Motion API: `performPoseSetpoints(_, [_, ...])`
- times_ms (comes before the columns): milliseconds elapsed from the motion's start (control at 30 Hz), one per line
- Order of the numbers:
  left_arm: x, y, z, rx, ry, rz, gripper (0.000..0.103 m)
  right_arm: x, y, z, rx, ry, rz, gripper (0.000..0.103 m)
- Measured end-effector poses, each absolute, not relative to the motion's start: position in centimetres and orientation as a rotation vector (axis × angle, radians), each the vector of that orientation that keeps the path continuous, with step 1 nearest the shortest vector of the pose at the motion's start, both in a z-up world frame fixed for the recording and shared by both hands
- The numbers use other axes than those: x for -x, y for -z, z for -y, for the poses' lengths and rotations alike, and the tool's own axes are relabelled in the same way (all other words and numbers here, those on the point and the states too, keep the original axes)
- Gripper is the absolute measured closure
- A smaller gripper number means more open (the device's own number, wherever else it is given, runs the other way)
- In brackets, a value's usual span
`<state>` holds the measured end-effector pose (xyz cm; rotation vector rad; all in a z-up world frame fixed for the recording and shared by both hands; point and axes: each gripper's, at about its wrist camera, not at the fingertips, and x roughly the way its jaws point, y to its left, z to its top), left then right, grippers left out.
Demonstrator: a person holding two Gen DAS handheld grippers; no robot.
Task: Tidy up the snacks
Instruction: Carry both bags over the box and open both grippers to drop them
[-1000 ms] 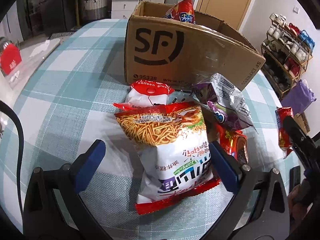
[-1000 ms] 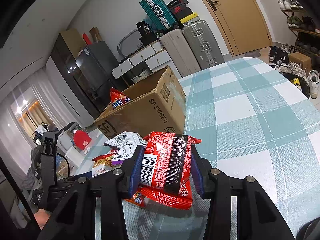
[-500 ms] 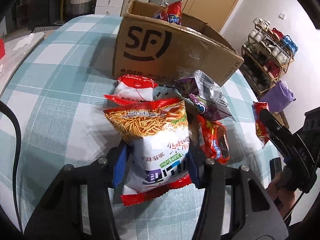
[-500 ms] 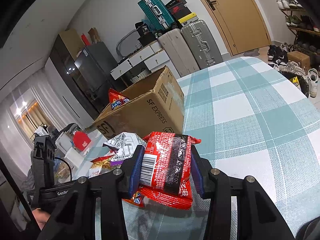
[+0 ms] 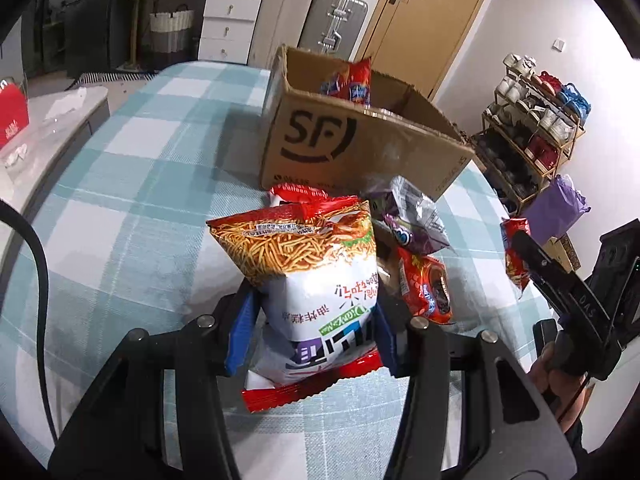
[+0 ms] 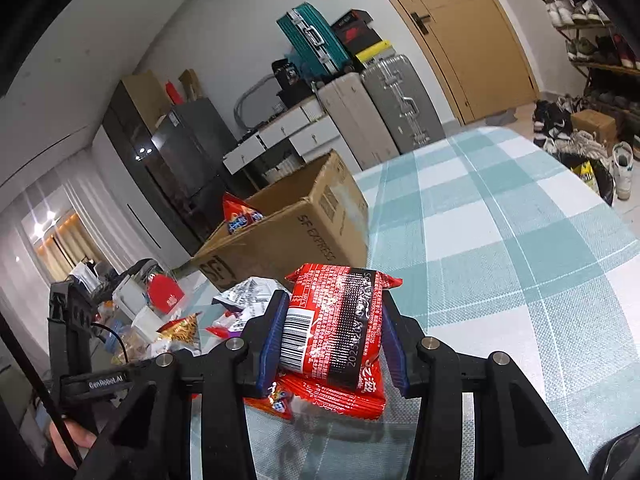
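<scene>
- My left tongs [image 5: 312,332] clamp the noodle bag [image 5: 316,280]; the box [image 5: 360,148] sits at 12 o'clock.
- My right tongs [image 6: 332,340] pinch 1 red packet [image 6: 336,320]; the box is at 11 o'clock.

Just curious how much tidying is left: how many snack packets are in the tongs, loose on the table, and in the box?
In tongs: 2, the noodle bag in the left tongs and the red packet in the right tongs
Loose on table: 3, the white-and-red pouch, the purple bag and the red biscuit packet
Showing in cardboard box: at least 1, the red bag
Total: at least 6
</scene>
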<state>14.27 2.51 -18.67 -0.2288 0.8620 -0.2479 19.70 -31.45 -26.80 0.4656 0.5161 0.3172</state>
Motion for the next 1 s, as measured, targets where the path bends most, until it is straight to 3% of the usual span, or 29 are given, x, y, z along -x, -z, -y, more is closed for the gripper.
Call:
performPoseSetpoints(400, [-14.0, 13.8, -3.0, 0.141, 0.270, -0.757, 0.055, -19.8, 25.2, 30.2, -0.416, -0.353, -0.522, 0.058])
performPoseSetpoints(1000, [-15.3, 2.8, -3.6, 0.061, 0.301, -0.636, 0.055, -22.9, 12.6, 27.2, -0.428, -0.577, -0.496, 0.058])
